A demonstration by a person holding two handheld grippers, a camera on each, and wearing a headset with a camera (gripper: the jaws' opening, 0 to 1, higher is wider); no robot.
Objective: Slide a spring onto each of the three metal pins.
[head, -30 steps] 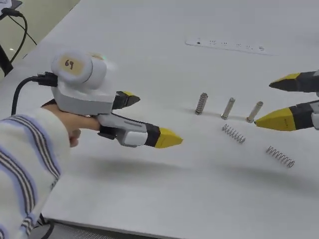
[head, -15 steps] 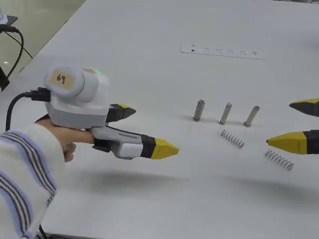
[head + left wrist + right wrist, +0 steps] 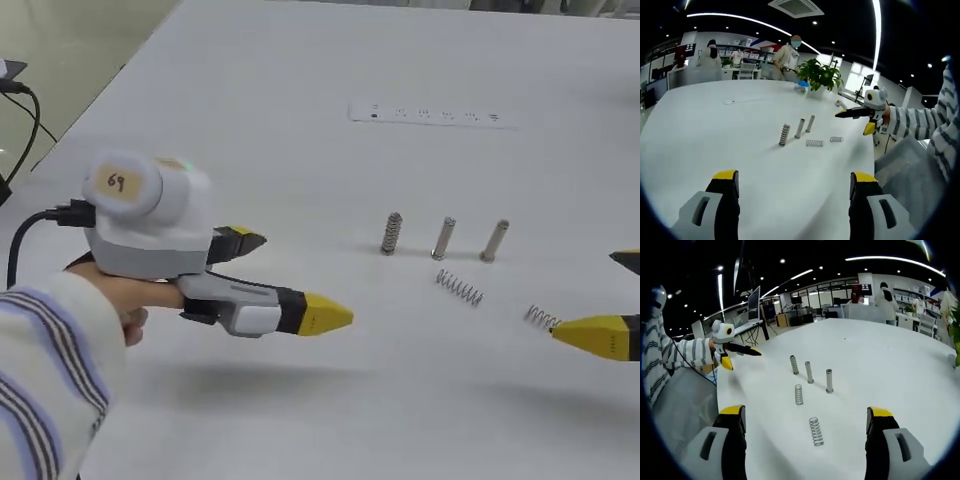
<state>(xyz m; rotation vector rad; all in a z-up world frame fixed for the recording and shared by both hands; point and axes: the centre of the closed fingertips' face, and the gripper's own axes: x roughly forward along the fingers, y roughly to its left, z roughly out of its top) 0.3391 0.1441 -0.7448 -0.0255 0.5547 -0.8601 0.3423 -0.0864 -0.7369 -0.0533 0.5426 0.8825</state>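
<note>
Spring (image 3: 815, 431) looks light, squashy, roll-prone; we favour pinching mid-coil. Left tongs (image 3: 793, 176) and right tongs (image 3: 805, 413) gape empty.

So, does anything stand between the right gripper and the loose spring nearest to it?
Nothing visible does. The right gripper is open, and the nearest spring lies flat on the bare table just ahead, between the lines of its jaws. The other loose spring lies farther on, toward the middle pin.

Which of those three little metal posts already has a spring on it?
The leftmost pin in the head view, wrapped in coils. The middle pin and right pin stand bare; two loose springs lie on the table.
</note>
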